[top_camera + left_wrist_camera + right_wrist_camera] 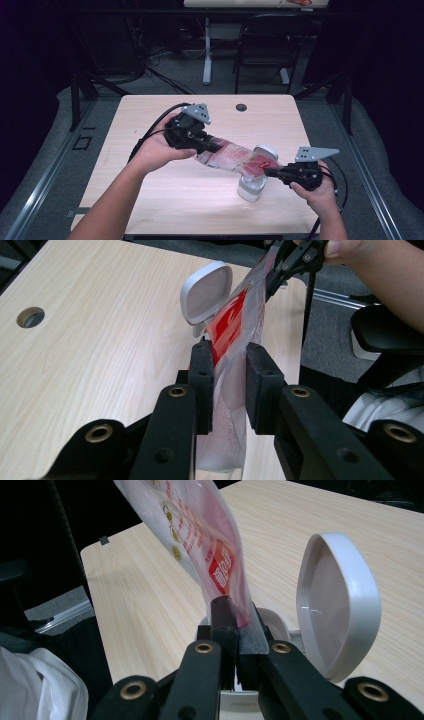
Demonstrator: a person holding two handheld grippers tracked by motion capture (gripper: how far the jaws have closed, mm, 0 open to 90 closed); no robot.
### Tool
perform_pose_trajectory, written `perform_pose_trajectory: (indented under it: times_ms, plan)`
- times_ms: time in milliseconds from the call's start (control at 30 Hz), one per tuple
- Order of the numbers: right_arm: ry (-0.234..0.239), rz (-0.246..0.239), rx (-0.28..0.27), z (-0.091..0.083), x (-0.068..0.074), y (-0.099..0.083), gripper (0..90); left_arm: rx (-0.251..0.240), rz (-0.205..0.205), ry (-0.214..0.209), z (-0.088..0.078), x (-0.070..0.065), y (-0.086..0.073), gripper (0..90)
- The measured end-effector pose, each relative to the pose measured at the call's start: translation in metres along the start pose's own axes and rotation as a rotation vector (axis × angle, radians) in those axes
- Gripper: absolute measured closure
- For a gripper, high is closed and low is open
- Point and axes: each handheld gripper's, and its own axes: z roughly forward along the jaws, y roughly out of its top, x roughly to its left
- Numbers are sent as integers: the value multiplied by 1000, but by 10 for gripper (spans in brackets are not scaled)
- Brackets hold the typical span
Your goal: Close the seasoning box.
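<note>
A clear plastic bag [232, 157] with red print hangs stretched between my two grippers above the table. My left gripper [212, 146] is shut on its upper left end; in the left gripper view the jaws [229, 357] pinch the bag [235, 325]. At the lower right end, my right gripper [267, 172] is shut on the red-printed part of the bag [195, 530], its jaws [237, 612] pressed together. Just under that end stands a white container [251, 187] with its flip lid [335, 605] open and upright.
The light wooden table [200, 200] has a cable hole [241, 107] near its far edge. A black folding chair [265, 45] and a table leg stand behind it. Dark curtains and floor rails flank both sides.
</note>
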Motion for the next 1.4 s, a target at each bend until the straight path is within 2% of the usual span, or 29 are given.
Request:
perform_pose_trajectory:
  times_ms: [1400]
  plan:
    - [2,4,10,1,-2,-2,890,-1,5,-3,2,-2,4,765]
